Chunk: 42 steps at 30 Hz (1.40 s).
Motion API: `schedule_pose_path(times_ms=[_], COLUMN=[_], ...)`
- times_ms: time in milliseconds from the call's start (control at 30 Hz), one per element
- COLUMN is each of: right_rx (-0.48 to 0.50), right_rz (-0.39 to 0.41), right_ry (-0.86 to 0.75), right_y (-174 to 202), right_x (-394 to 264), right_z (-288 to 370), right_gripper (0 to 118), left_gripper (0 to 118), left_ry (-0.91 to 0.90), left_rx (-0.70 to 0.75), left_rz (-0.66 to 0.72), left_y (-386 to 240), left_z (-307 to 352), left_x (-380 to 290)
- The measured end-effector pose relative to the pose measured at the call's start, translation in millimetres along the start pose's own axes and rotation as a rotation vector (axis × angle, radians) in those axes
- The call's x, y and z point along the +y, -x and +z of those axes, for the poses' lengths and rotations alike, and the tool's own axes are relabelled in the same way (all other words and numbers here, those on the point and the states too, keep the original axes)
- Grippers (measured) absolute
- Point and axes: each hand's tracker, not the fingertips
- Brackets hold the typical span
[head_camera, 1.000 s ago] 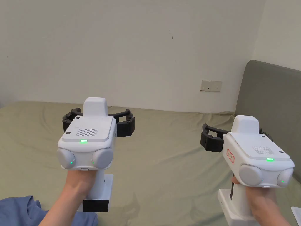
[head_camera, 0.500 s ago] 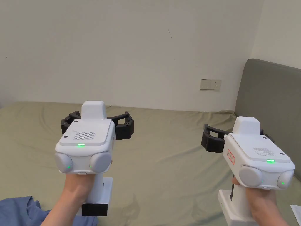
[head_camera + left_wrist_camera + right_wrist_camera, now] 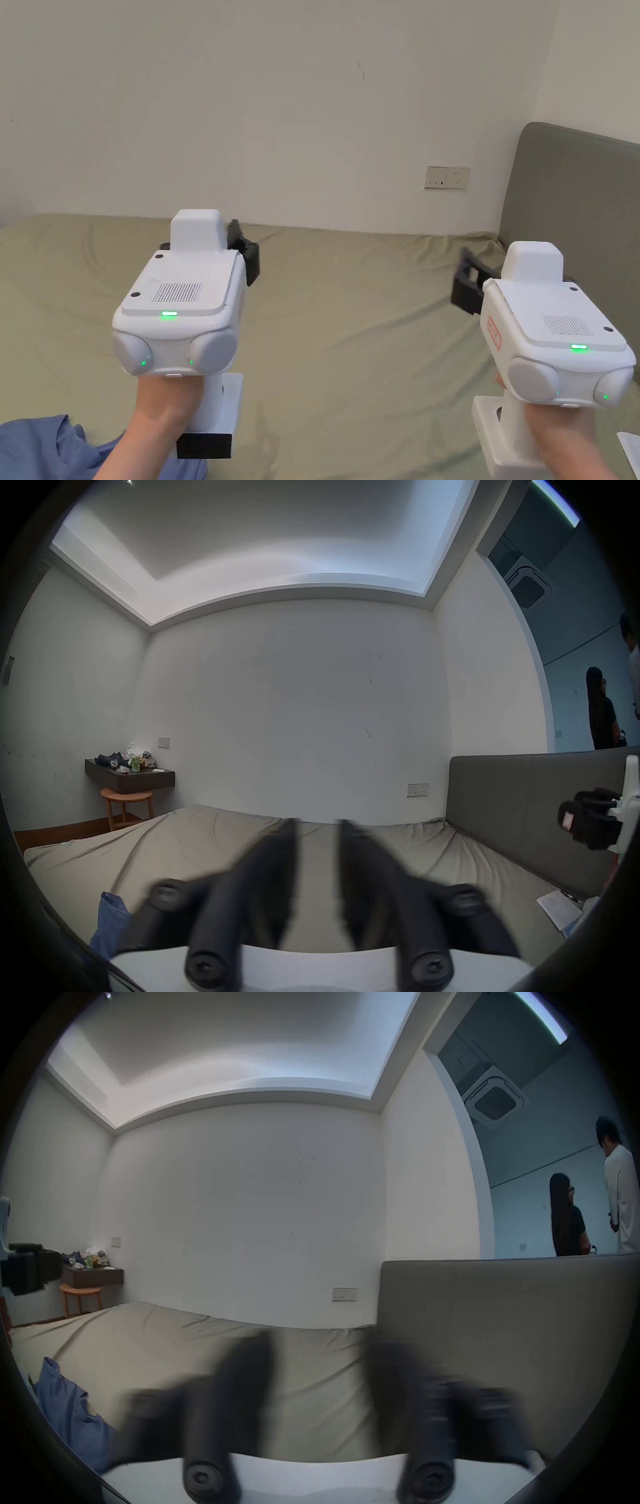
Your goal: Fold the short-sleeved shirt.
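I haven't started folding: the blue short-sleeved shirt [image 3: 44, 444] lies crumpled at the near left edge of the bed [image 3: 350, 350], untouched. I hold my left gripper [image 3: 317, 830] above the sheet, jaws narrowly parted and grasping nothing. My right gripper [image 3: 318, 1348] hangs near the headboard [image 3: 575, 206], jaws parted wider, empty. Everything remains: reach, spread flat, fold.

Left claw [image 3: 240, 253], right claw [image 3: 472, 284] above bed [image 3: 350, 337], blue shirt [image 3: 37, 447] below.
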Motion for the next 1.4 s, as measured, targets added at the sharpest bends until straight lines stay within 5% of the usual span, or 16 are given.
schedule_pose_path(times_ms=[33, 67, 133, 267, 633, 833, 867, 900, 933, 967, 1033, 1300, 1367, 1400], right_rx=[-0.044, -0.109, -0.028, -0.028, 0.401, 0.492, 0.496, 0.496, 0.491, 0.488, 0.475, 0.439, 0.428, 0.424], right_rz=[0.009, -0.004, -0.04, -0.001, 0.003, 0.036, 0.04, 0.048, 0.059, 0.071, 0.089, 0.14, 0.155, 0.158], right_ry=[0.015, 0.032, 0.02, 0.005, -0.025, -0.011, -0.005, 0.005, 0.019, 0.035, 0.058, 0.195, 0.227, 0.247], right_y=[0, 0, -3, 19, 192, 238, 239, 240, 240, 238, 233, 219, 215, 213], right_x=[1, 0, 1, 3, 3, -6, -10, -17, -22, -27, -37, -83, -95, -101], right_z=[-1, 0, 2, 2, -13, 0, -1, -5, -8, -10, -12, -17, -21, -23], right_gripper=[0, 0, 0, 0, 0, 0, 0, 0, 0, 0, 0, 0, 0, 0], left_gripper=[0, 0, 0, 0, 0, 0, 6, 25, 80, 118, 112, 118, 110, 96], left_ry=[0.003, 0.001, 0.001, -0.008, 0.018, 0.129, 0.171, 0.241, 0.325, 0.406, 0.492, 1.004, 1.085, 1.123], left_rx=[0.01, 0.035, 0.001, 0.039, 0.451, 0.489, 0.461, 0.453, 0.428, 0.401, 0.357, 0.358, 0.37, 0.385], left_rz=[0.003, 0.005, 0.021, -0.002, -0.025, -0.037, -0.037, -0.037, -0.03, -0.011, -0.012, 0.127, 0.138, 0.122], left_y=[-1, -1, 2, 17, 193, 233, 236, 238, 241, 243, 237, 223, 226, 224], left_z=[-1, -1, -1, 4, 88, 105, 102, 95, 86, 77, 75, 38, 35, 37], left_x=[1, 2, 4, 9, 17, -13, -23, -34, -48, -63, -89, -215, -237, -245])
